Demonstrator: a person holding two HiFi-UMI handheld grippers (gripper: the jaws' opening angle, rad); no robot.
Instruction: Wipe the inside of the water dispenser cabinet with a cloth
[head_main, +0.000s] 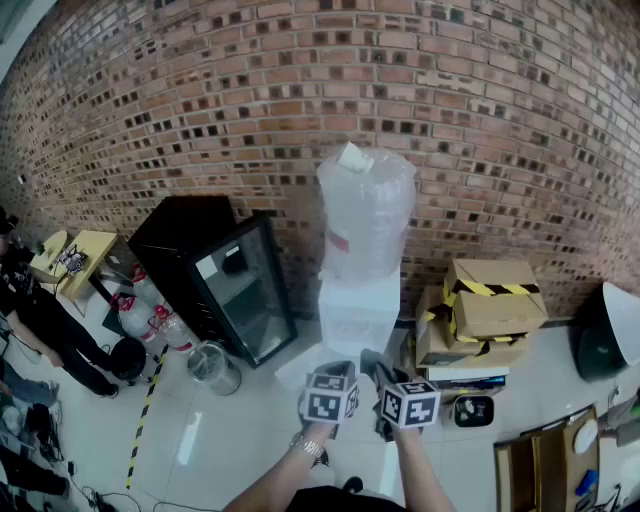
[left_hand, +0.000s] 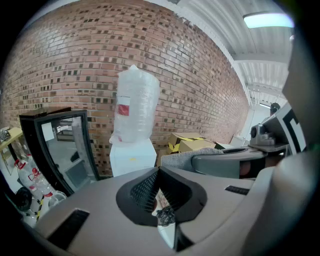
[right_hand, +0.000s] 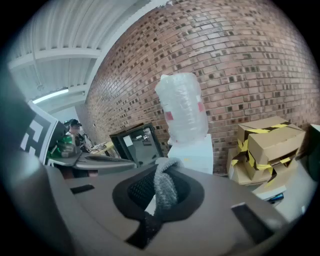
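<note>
Step in hand: approach. Wiping has not begun. The water dispenser (head_main: 358, 312) stands against the far brick wall, well apart from both tools, and its lower cabinet is not in reach.

Right gripper (right_hand: 162, 167): jaws clamped on a grey cloth (right_hand: 165, 189), which passes up between them and folds over the tips.
Left gripper (left_hand: 159, 171): jaws together at the tips, with nothing clearly held. A small dark scrap shows low in the gap and cannot be identified.

Next move, in my judgement: close in on the dispenser and drop low. The free left tool opens the cabinet door if it is shut. No view settles whether it is.

Containers:
- The large bottle (head_main: 365, 212) on top of the dispenser is wrapped in clear film, so its fill level is not readable.
- The cardboard boxes (head_main: 490, 300) to the right are taped shut.
- The black glass-door fridge (head_main: 215, 280) to the left has its door ajar, and the contents are not discernible.
- Small red-capped bottles (head_main: 150, 310) stand left of the fridge.
- A metal pot (head_main: 213, 366) sits on the floor in front of the fridge, and its inside is not visible.
</note>
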